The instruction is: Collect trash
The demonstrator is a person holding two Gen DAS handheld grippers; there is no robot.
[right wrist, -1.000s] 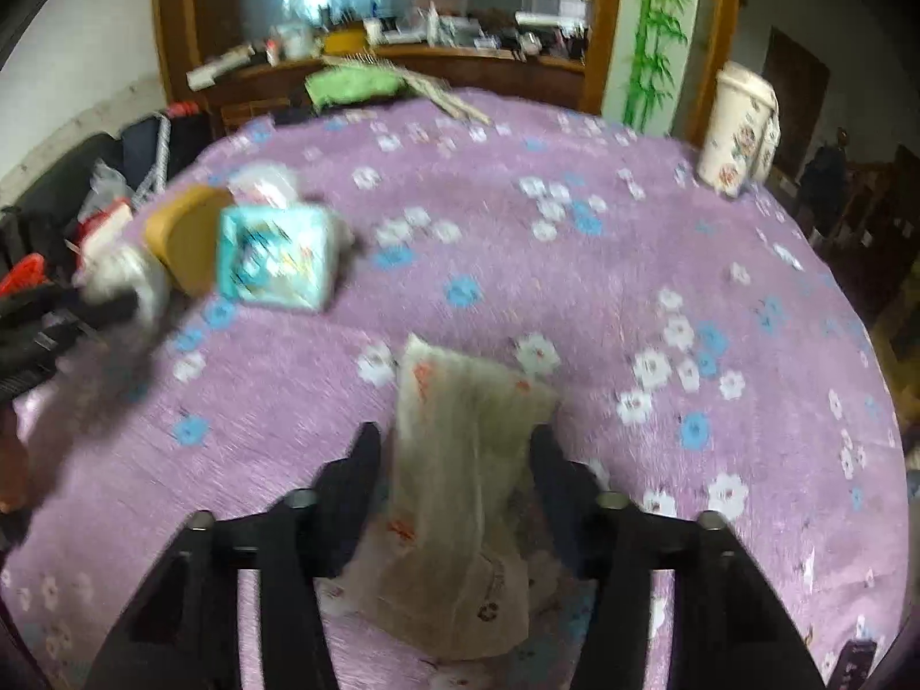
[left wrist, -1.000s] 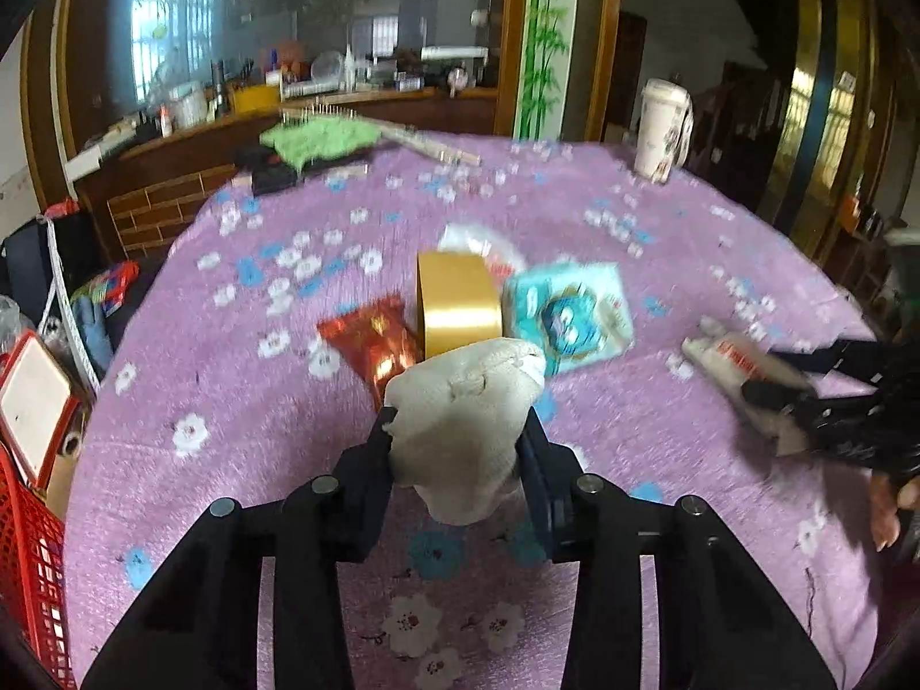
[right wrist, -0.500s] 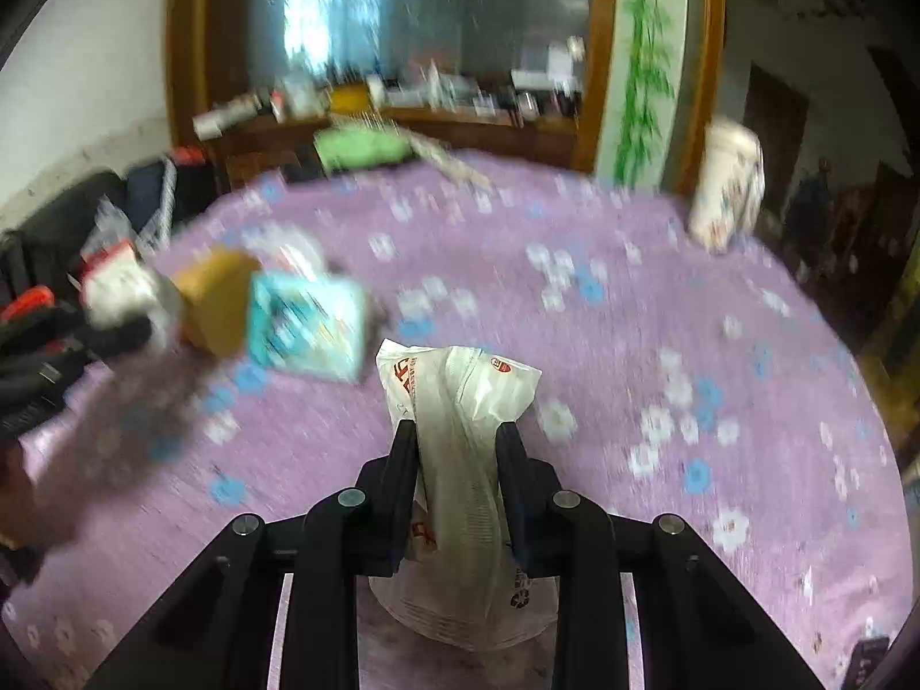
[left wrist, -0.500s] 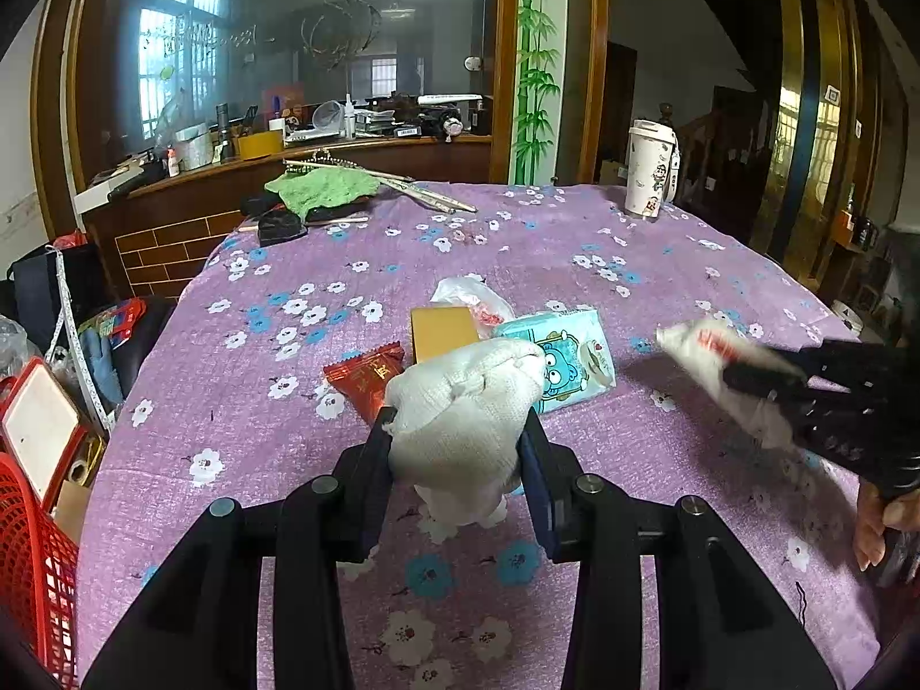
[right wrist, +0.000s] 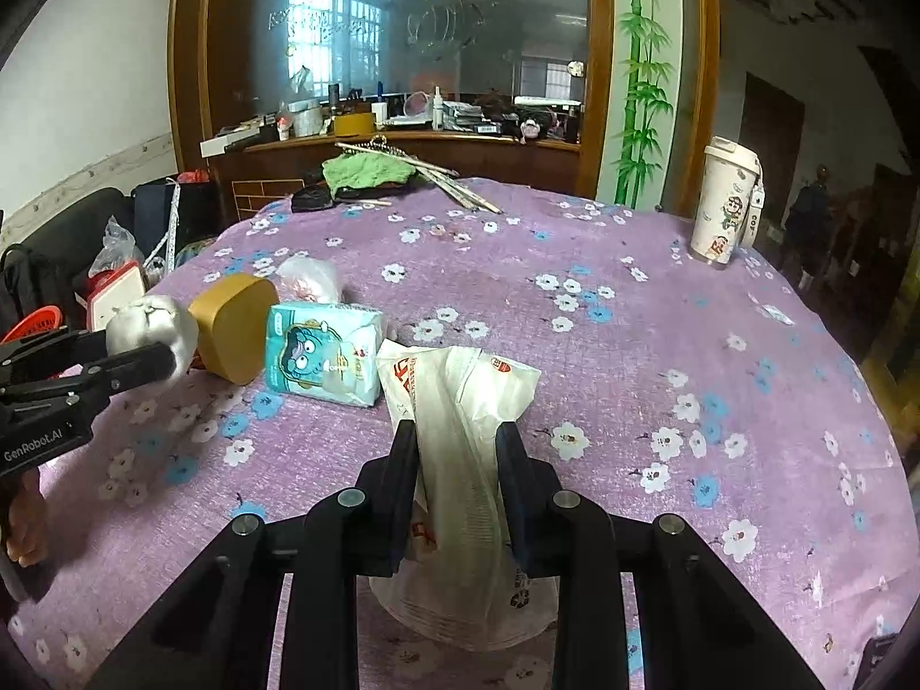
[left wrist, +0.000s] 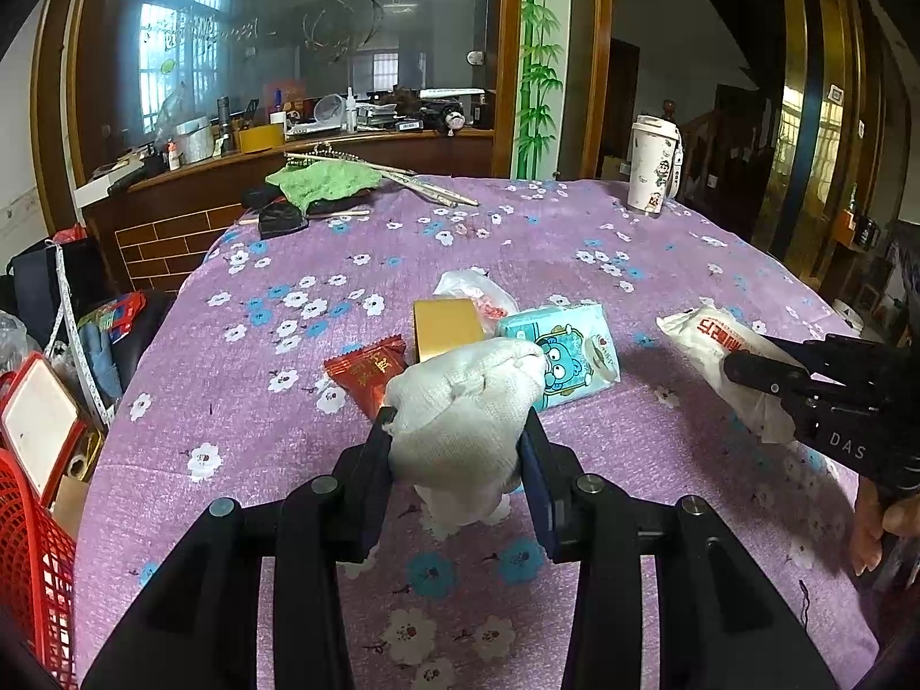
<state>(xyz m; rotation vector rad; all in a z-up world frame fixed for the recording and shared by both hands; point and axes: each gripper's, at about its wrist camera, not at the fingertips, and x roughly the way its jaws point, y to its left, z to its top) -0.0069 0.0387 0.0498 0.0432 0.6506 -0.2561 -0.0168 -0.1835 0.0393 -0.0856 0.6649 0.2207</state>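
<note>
My left gripper (left wrist: 457,431) is shut on a crumpled white paper wad (left wrist: 466,402) and holds it above the purple flowered tablecloth (left wrist: 259,402); it also shows in the right wrist view (right wrist: 150,329). My right gripper (right wrist: 455,437) is shut on a white plastic wrapper with red print (right wrist: 460,414), lifted off the table; it also shows in the left wrist view (left wrist: 724,356). On the cloth lie a red snack packet (left wrist: 365,371), a gold tape roll (left wrist: 447,325), a teal tissue pack (left wrist: 566,348) and a clear crumpled bag (left wrist: 477,293).
A white tumbler (left wrist: 652,164) stands at the table's far right. A green cloth (left wrist: 322,178), black items and sticks lie at the far edge. A red basket (left wrist: 29,563) and clutter sit off the table's left side. A wooden counter stands behind.
Both grippers have risen from the table with their loads. My right gripper closed on the white wrapper and lifted it. The view has pulled back and up.
</note>
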